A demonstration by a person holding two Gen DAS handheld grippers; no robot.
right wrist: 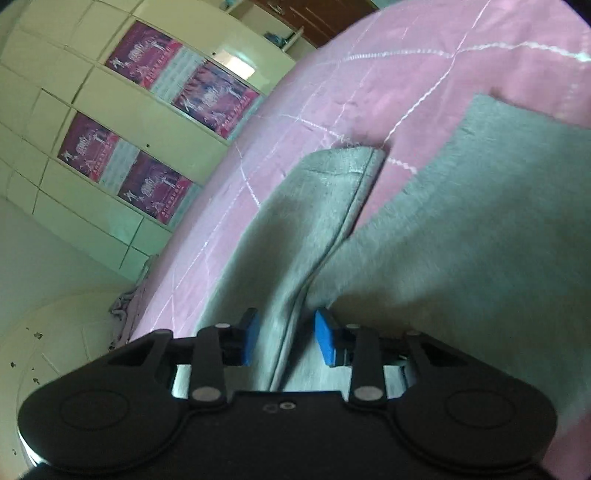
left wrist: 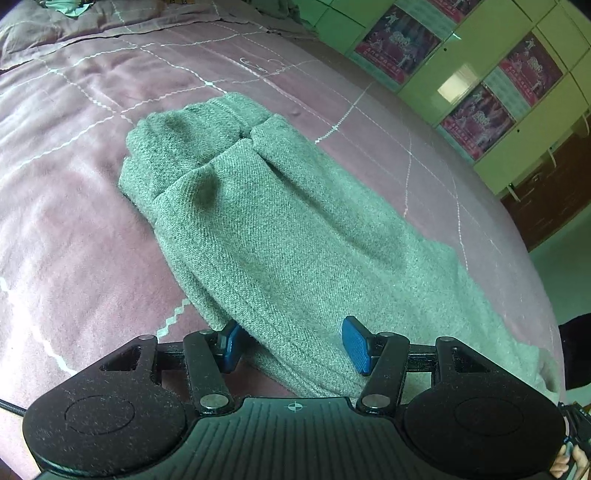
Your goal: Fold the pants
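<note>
Grey knit pants (left wrist: pixel 277 229) lie on a pink quilted bedspread (left wrist: pixel 74 221), their bunched end far from me. My left gripper (left wrist: pixel 293 345) hovers low over the near end. Its blue pads stand well apart: the left one is at the cloth's edge, the right one rests on top, and neither pinches the cloth. In the right wrist view a pant leg with a seam (right wrist: pixel 314 221) runs between the blue pads of my right gripper (right wrist: pixel 286 339), which stand a little apart with a gap beside the right pad. A wider grey part (right wrist: pixel 480 221) lies to the right.
The bedspread (right wrist: pixel 369 74) ends at a curved edge, with pale floor (right wrist: pixel 55 258) beyond it. Pale green cabinet doors with magenta posters (left wrist: pixel 476 118) and a brown cabinet (left wrist: pixel 546 199) stand past the bed. A dark sleeve (left wrist: pixel 576 350) is at the right. Crumpled teal cloth (left wrist: pixel 70 7) lies far back.
</note>
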